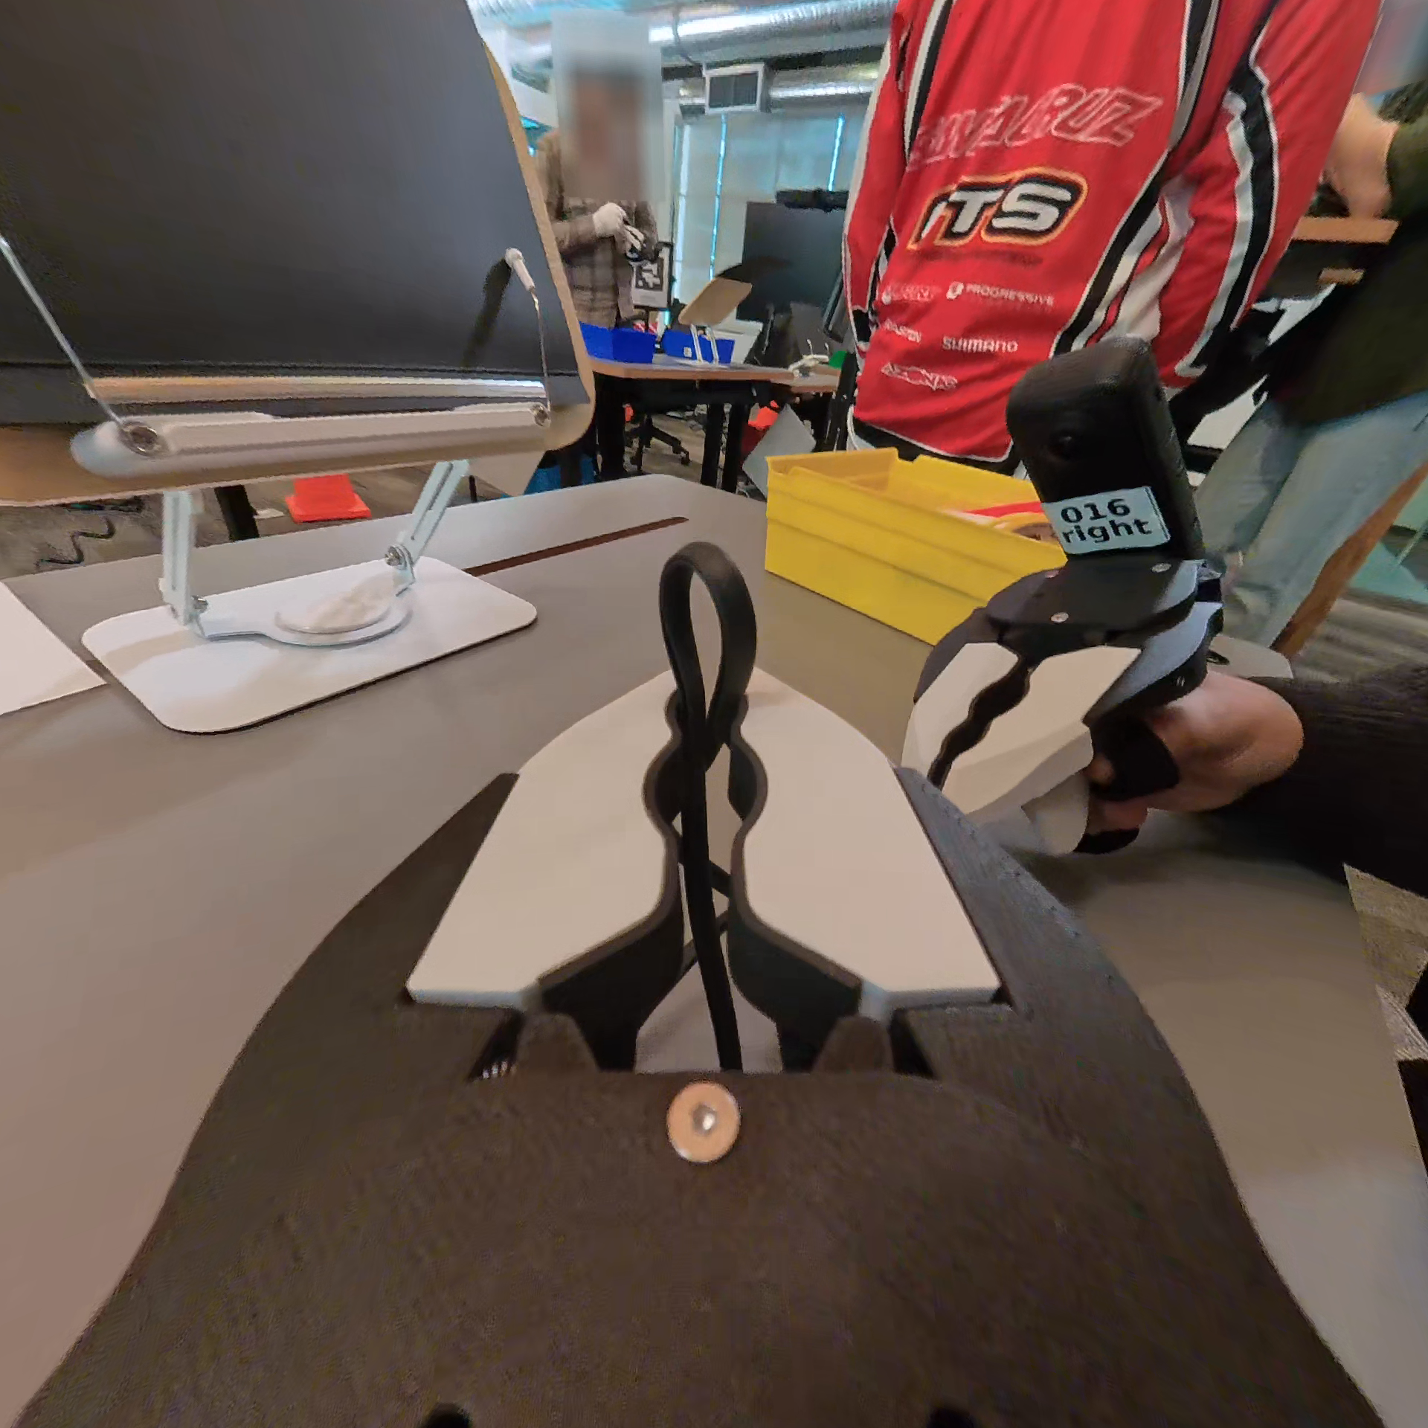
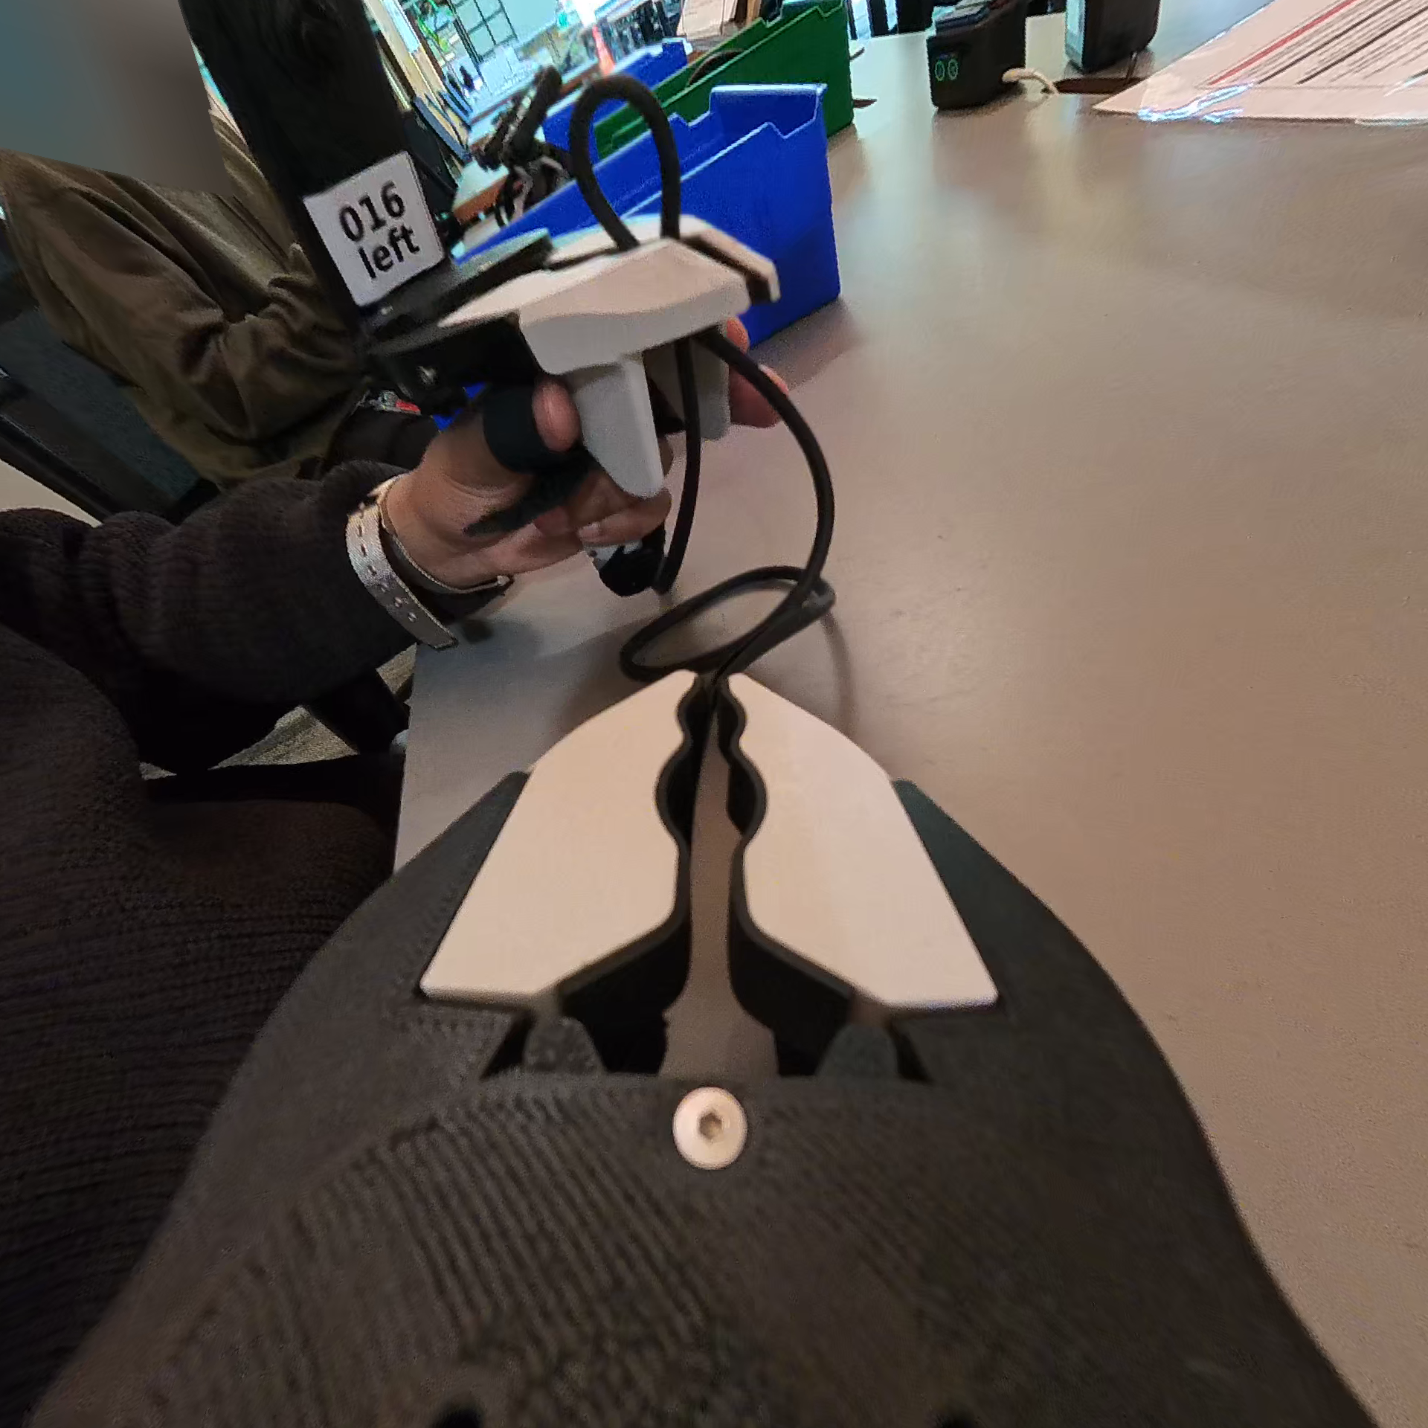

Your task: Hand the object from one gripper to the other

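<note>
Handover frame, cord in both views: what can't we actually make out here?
- Left wrist view: lower black cord runs under the left gripper, hidden by its body.
- Right wrist view: whether the right gripper pinches the cord or just sits before it; the tips overlap it.
- Left wrist view: yellow bin contents, behind its wall.

**Grey tabletop and what sits on it**

A smooth grey table (image 1: 255, 811) carries everything. Ahead and left of the left gripper (image 1: 705, 699) stands a white stand base (image 1: 309, 641); ahead and right sits a yellow bin (image 1: 889, 533). Beyond the right gripper (image 2: 707, 688), a blue bin (image 2: 765, 193) rests upper left, with a green bin (image 2: 780, 54) behind it and white paper sheets (image 2: 1298, 69) far right.
</note>
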Demonstrator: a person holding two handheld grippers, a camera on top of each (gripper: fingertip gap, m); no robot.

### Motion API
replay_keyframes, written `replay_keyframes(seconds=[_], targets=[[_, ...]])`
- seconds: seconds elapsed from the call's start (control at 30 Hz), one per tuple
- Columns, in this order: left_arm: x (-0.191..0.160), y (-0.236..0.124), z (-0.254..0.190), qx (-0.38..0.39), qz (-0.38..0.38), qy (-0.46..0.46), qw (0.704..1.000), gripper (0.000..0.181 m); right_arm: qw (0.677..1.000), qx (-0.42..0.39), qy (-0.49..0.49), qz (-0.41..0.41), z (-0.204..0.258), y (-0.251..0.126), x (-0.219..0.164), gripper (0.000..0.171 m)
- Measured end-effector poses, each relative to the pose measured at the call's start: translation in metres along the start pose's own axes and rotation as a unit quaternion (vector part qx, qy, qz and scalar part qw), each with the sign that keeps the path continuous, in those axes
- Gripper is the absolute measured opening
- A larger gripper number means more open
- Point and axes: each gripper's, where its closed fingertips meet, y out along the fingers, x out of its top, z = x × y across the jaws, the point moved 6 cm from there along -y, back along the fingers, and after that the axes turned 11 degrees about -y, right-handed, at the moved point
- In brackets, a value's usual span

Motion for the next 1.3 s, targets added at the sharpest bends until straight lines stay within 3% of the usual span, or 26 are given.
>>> replay_keyframes(seconds=[0.53, 0.9, 1.3], targets=[[-0.008, 0.006, -0.008, -0.021, 0.023, -0.001, 1.0, 0.008, 0.997, 0.034, 0.036, -0.063, 0.007, -0.007, 0.011, 0.002], [-0.009, 0.003, 0.012, -0.01, 0.019, -0.019, 1.0, 0.009, 0.996, 0.026, 0.041, -0.079, 0.002, -0.013, 0.015, 0.002], [-0.031, 0.016, -0.021, -0.054, 0.092, 0.113, 0.988, 0.015, 0.991, 0.045, 0.069, -0.107, -0.002, -0.016, 0.016, 0.001]])
